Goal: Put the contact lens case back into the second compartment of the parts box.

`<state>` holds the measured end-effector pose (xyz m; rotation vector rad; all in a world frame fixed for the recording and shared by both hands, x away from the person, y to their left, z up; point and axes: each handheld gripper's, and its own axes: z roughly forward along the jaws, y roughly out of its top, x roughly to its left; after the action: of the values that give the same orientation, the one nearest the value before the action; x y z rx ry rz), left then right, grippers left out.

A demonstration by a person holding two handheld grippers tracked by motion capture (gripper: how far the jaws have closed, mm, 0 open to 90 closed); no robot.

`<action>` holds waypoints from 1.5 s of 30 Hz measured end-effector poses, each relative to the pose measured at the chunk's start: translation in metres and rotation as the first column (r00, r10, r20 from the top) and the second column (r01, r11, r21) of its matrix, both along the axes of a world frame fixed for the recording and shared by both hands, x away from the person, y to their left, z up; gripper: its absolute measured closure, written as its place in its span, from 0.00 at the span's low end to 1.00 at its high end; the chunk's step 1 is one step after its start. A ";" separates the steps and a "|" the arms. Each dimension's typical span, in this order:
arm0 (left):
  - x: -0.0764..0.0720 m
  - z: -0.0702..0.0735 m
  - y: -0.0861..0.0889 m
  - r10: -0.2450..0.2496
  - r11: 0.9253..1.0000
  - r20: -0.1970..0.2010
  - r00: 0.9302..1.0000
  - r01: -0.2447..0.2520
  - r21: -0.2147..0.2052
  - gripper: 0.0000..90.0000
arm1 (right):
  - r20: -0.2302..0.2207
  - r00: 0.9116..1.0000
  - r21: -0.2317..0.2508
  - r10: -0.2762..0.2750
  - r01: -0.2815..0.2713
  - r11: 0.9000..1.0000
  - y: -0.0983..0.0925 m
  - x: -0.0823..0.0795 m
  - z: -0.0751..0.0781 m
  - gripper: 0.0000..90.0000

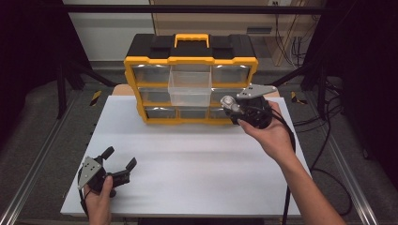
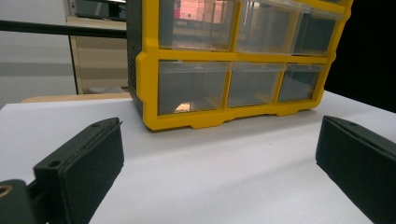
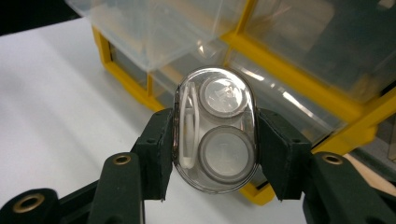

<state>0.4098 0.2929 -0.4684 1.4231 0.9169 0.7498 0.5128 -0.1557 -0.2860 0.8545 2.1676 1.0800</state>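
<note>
In the high view, the right gripper (image 1: 230,104) is held up in front of the yellow-and-black plastic drawer cabinet (image 1: 190,61) at the table's twelve o'clock, just right of the clear drawer (image 1: 189,89) pulled out from its middle column. Between its jaws sits a small shiny object there, too small to identify. The right gripper view resolves it: a clear oval plastic case (image 3: 215,128) with two round wells and a white piece along one side, clamped by its long sides between the black pads (image 3: 161,144). The left gripper (image 1: 119,161) rests at seven o'clock on the white table (image 1: 197,159); its own view shows the jaws spread wide with nothing between them, facing the cabinet's lower drawers.
</note>
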 end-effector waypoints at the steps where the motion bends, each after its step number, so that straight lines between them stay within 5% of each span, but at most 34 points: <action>1: 0.000 0.000 0.000 0.000 1.000 0.001 1.000 0.000 -0.001 0.01 | 0.005 1.000 0.000 -0.001 0.001 1.000 0.000 0.001 0.004 0.54; 26: 0.000 0.000 0.000 0.004 1.000 0.002 1.000 -0.004 0.005 0.01 | 0.105 0.994 0.044 -0.028 0.023 0.999 0.011 0.005 0.072 0.54; 45: 0.000 0.000 0.000 0.002 1.000 0.002 1.000 -0.002 0.004 0.01 | 0.159 0.987 0.077 0.003 -0.016 0.997 0.041 0.010 0.096 0.54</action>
<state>0.4101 0.2927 -0.4683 1.4250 0.9156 0.7545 0.5223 -0.1152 -0.1903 0.7655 2.0111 1.2020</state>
